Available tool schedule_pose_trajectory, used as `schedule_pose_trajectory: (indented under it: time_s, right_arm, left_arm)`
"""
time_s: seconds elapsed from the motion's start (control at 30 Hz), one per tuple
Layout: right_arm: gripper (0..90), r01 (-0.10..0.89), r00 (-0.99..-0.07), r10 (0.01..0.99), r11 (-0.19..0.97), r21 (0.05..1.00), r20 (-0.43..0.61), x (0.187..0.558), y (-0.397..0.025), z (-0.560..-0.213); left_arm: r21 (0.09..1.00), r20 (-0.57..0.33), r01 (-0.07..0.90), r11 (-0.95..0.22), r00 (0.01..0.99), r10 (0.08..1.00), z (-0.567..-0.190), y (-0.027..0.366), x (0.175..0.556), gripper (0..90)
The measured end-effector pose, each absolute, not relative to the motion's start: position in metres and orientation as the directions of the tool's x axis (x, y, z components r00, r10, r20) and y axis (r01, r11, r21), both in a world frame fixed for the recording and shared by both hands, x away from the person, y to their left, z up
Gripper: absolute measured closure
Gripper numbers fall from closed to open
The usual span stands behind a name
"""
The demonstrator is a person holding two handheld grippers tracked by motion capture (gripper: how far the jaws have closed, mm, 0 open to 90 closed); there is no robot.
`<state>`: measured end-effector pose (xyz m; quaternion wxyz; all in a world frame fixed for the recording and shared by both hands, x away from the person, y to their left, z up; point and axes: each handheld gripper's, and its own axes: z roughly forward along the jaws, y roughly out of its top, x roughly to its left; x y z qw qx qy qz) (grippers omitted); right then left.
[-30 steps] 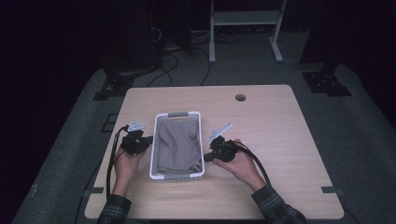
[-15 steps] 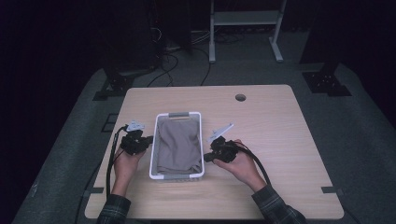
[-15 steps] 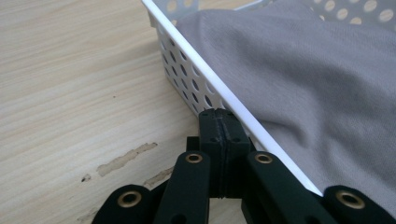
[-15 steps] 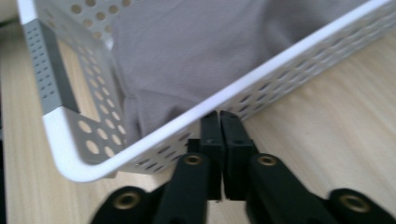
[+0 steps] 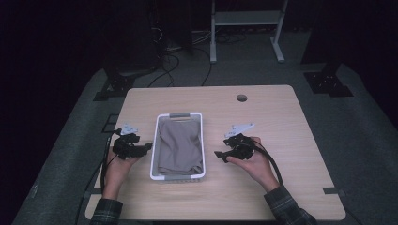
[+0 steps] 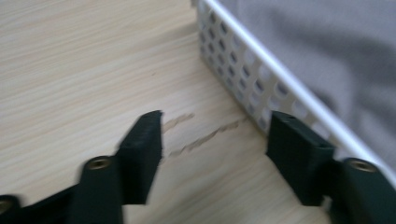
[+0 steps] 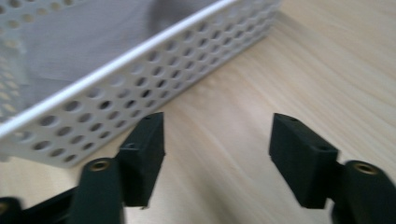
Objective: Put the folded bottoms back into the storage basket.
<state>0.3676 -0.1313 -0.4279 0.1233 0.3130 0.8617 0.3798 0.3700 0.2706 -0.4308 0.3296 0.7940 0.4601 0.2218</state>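
A white perforated basket [image 5: 153, 154] sits mid-table with a grey-brown folded cloth [image 5: 180, 143] lying inside it. My left gripper [image 5: 146, 147] rests on the table just left of the basket, open and empty, its tips close to the basket's left wall [image 6: 243, 84]. My right gripper [image 5: 219, 155] is open and empty a short way right of the basket, pointing at its right wall [image 7: 121, 107]. The cloth [image 6: 322, 51] shows over the rim in the left gripper view and through the holes [image 7: 84, 37] in the right gripper view.
The wooden table [image 5: 263, 122] has a round cable hole [image 5: 241, 98] at the back right. Bare wood lies to the right of the right hand and behind the basket. Dark floor, cables and a metal stand [image 5: 244, 28] lie beyond the table.
The right gripper has drawn slightly back from the basket and toward the person. The left gripper and the basket have stayed put.
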Motion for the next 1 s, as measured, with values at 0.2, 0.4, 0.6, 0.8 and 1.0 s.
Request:
schedule_pose_trajectory:
  time_s: [0.2, 0.4, 0.6, 0.8, 1.0]
  right_arm:
    - [23.9, 0.472, -0.695, 0.718, 0.497, 0.728, -0.040, 0.366, -0.150, -0.432]
    - [18.6, 0.517, -0.662, 0.748, 0.510, 0.687, -0.058, 0.363, -0.171, -0.446]
    - [18.1, 0.556, -0.635, 0.772, 0.494, 0.668, -0.042, 0.361, -0.187, -0.456]
    - [14.5, 0.585, -0.599, 0.800, 0.466, 0.664, -0.035, 0.358, -0.200, -0.467]
    - [12.9, 0.608, -0.582, 0.813, 0.443, 0.659, -0.009, 0.359, -0.203, -0.476]
  left_arm:
    - [0.708, 0.086, 0.594, -0.381, 0.463, 0.882, -0.437, 0.283, 0.359, 11.9]
    - [0.685, 0.090, 0.612, -0.397, 0.469, 0.879, -0.447, 0.293, 0.350, 1.1]
    - [0.675, 0.089, 0.615, -0.408, 0.482, 0.872, -0.458, 0.298, 0.340, 0.5]
    - [0.659, 0.069, 0.630, -0.411, 0.493, 0.867, -0.472, 0.303, 0.334, 0.5]
    - [0.667, 0.045, 0.633, -0.394, 0.494, 0.868, -0.476, 0.309, 0.332, 0.0]
